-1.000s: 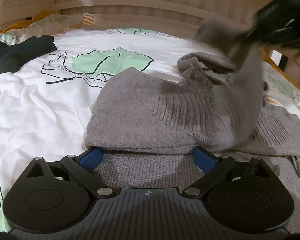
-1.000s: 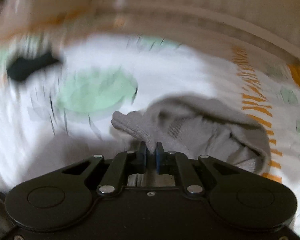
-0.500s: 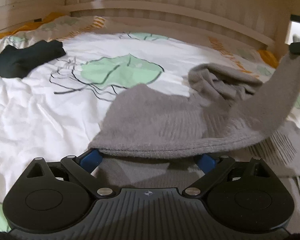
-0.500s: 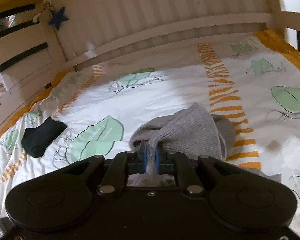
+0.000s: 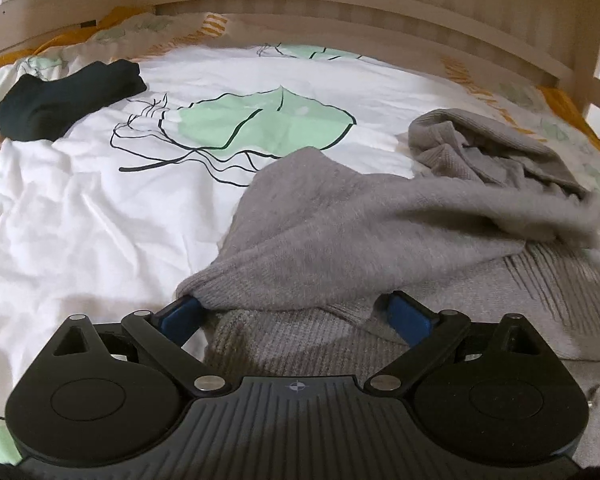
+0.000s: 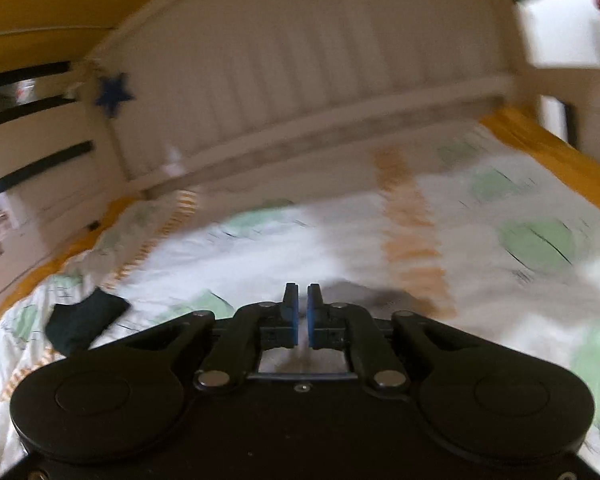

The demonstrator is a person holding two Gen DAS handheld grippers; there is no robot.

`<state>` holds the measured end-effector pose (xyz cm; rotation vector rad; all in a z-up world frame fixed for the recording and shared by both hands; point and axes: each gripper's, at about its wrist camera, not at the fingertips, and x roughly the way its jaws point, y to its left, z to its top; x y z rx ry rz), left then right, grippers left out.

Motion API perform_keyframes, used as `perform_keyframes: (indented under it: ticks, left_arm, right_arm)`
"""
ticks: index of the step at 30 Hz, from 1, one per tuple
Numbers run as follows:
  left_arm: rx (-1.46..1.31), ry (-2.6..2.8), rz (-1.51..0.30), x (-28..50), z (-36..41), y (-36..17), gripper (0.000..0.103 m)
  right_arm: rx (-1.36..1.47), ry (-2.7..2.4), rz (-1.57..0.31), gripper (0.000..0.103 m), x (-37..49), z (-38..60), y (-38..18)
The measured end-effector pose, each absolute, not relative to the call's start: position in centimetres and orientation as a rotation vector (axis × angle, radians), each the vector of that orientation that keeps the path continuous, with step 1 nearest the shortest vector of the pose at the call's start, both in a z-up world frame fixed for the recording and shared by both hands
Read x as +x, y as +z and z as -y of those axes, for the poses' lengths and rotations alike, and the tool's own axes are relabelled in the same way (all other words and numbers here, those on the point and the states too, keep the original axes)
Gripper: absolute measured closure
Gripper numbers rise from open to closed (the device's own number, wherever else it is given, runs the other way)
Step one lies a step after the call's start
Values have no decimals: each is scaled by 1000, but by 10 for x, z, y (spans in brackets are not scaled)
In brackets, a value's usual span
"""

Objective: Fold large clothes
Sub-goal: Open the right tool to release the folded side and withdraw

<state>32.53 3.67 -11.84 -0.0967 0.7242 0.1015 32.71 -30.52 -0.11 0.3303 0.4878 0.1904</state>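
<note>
Bedspread (image 5: 80, 220); sweater (image 5: 380, 240) lengthwise left-right

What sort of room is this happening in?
Most likely a bedroom. The grey sweater lies on a bed with a leaf-print duvet, and a pale slatted wooden bed frame stands behind it.

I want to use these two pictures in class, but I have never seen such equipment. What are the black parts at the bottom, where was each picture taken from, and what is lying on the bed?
No robot here: a person carries a two-fingered clamp in each hand, each with a camera looking along its fingers. The black parts are those tools.

In the left view, the left hand-held gripper stands open, and a grey sweater lies crumpled over its blue fingers. A dark garment lies further off on the leaf-print duvet.

The right view is blurred. The right hand-held gripper is shut and holds nothing.
</note>
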Motion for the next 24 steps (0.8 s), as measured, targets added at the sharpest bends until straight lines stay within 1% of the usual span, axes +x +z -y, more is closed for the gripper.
perform_keyframes:
  ticks: [1, 2, 4, 6, 7, 9, 10, 14, 19, 20, 21, 22, 24]
  left_arm:
    - [-91, 102, -722, 325, -36, -119, 4]
    - [-89, 102, -720, 325, -35, -119, 4]
    - [-93, 100, -712, 324, -35, -121, 4]
    - [-98, 99, -705, 323, -36, -122, 4]
    - [-98, 99, -703, 323, -36, -123, 4]
    - [-99, 97, -703, 324, -36, -123, 4]
    - [-102, 96, -706, 324, -36, -122, 4]
    - [-96, 93, -738, 326, -35, -121, 3]
    - [-137, 68, -793, 316, -41, -121, 3]
    - [-137, 70, -793, 314, -42, -122, 3]
    - [-132, 71, -790, 313, -42, -123, 3]
    - [-124, 73, -787, 312, -41, -123, 3]
    - [-113, 75, -790, 313, -39, -122, 3]
  right_arm:
    - [345, 170, -537, 92, 327, 313, -16]
    - [364, 159, -594, 83, 328, 319, -33]
    - [397, 138, -680, 81, 330, 327, -61]
    - [427, 133, -726, 74, 335, 331, -79]
    - [450, 126, -736, 57, 339, 332, -85]
    - [506, 122, -747, 38, 349, 334, -94]
    - [528, 122, -746, 38, 354, 335, -98]
    - [539, 158, -760, 38, 376, 329, -111]
    - [484, 169, -766, 38, 395, 314, -123]
    - [476, 173, -769, 41, 397, 312, -125]
    - [465, 178, -776, 49, 399, 310, -125]
    - [447, 179, -781, 91, 400, 307, -122]
    - [413, 202, -751, 93, 394, 303, -106]
